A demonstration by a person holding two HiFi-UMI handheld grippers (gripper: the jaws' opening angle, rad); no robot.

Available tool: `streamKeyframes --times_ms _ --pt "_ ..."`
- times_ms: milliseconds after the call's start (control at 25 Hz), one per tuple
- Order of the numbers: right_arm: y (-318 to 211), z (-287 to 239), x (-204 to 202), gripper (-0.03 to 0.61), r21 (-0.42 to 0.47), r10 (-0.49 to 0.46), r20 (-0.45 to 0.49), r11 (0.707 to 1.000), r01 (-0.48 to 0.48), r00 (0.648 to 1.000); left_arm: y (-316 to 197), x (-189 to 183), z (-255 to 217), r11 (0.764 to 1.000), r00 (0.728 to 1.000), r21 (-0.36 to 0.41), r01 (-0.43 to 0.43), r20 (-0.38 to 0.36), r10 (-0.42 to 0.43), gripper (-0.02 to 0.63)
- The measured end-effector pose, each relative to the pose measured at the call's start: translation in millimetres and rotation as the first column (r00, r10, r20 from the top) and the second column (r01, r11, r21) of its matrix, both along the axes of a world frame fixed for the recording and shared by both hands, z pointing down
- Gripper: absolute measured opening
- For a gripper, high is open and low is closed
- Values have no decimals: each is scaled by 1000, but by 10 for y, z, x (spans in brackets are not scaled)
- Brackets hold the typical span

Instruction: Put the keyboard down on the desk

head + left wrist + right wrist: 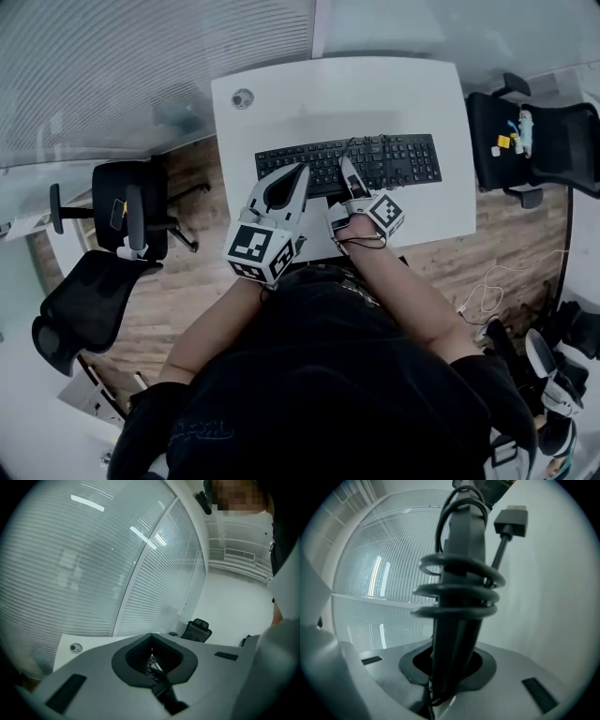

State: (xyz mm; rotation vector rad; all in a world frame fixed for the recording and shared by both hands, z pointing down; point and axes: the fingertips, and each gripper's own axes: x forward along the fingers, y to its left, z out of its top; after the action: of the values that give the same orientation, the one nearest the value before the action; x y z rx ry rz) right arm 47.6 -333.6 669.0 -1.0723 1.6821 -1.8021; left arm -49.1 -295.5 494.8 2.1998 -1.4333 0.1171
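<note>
In the head view a black keyboard (pixel 394 159) stretches across the near part of the white desk (pixel 281 103). I cannot tell whether it rests on the desk or hangs just above it. My left gripper (pixel 301 172) is shut on its near edge, left of the middle. In the left gripper view, keys (pixel 151 665) show through the gap of the closed left gripper (pixel 151 637). Beside it, my right gripper (pixel 344 165) is shut on the keyboard's coiled cable bundle (pixel 459 588). The bundle stands upright between the jaws of the right gripper (pixel 450 653), with its USB plug (pixel 511 522) sticking out at the top.
A round cable grommet (pixel 242 97) sits at the desk's far left corner. Black office chairs stand to the left (pixel 131 216), at the lower left (pixel 84 300) and to the right (pixel 525 141). A glass wall with blinds (pixel 141 66) runs behind. White cables (pixel 487 295) lie on the wooden floor.
</note>
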Motion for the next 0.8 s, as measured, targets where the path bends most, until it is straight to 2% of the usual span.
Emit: streamKeyframes --times_ms 200,800 --pt "1 225 28 84 -47 9 0 999 -9 1000 -51 -7 78 1000 1000 -23 4 -1 -5 14" --pt "-85 655 131 84 -107 6 -62 994 -13 998 -132 17 303 997 1000 -80 18 -5 -19 14"
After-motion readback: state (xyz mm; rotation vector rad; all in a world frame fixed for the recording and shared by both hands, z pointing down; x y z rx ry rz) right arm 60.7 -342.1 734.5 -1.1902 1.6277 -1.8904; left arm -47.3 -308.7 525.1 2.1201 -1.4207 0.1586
